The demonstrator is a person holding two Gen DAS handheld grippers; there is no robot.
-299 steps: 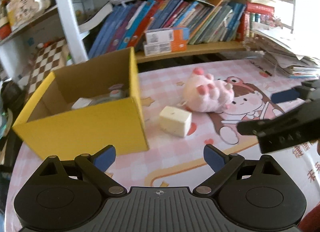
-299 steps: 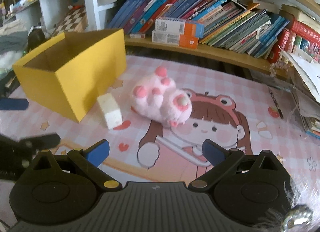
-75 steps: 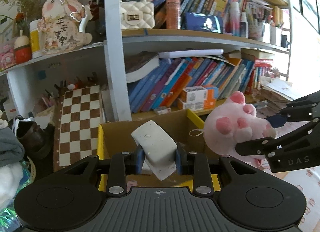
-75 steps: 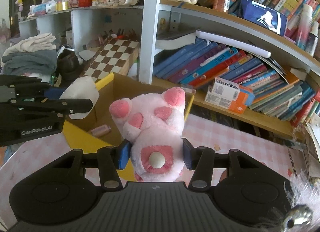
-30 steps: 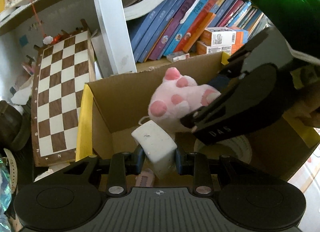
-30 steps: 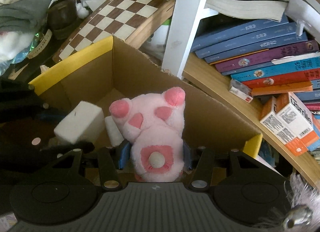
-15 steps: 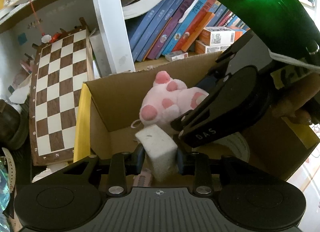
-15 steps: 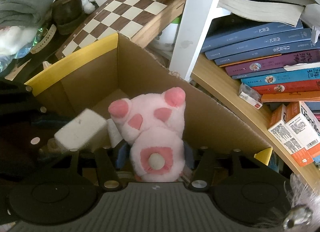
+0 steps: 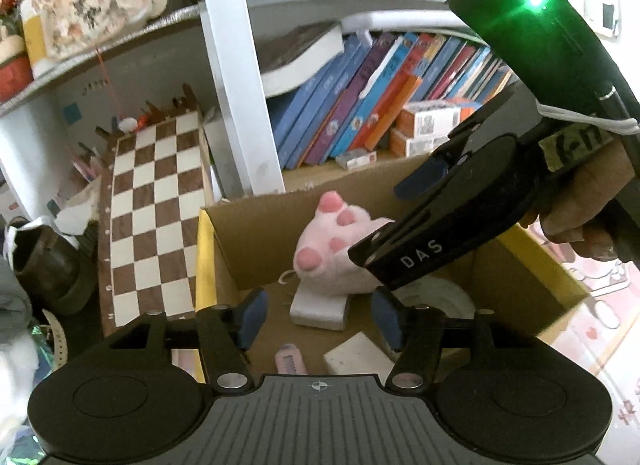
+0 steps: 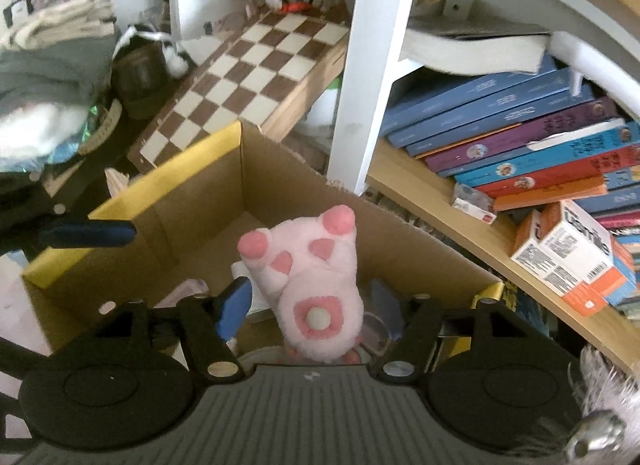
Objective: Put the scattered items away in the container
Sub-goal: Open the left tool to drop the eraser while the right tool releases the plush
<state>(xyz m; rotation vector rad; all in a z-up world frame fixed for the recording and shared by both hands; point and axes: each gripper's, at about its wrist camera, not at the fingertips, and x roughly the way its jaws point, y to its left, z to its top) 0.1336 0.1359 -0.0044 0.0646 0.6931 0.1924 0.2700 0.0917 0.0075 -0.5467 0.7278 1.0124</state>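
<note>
both sets of fingers opening over the box; right gripper half hides the plush.

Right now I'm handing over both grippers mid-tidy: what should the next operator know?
Left gripper: jaws opening, nothing between the pads; the white foam block lies in the yellow box, under the toy.
Right gripper: jaws opening, pads clear of the pink plush toy, which sits between them inside the box.
Also in the box: a second white block and a small pink item.
Done: block and plush delivered.
Left: lift both grippers out, then check the table for strays; little of it shows here.
</note>
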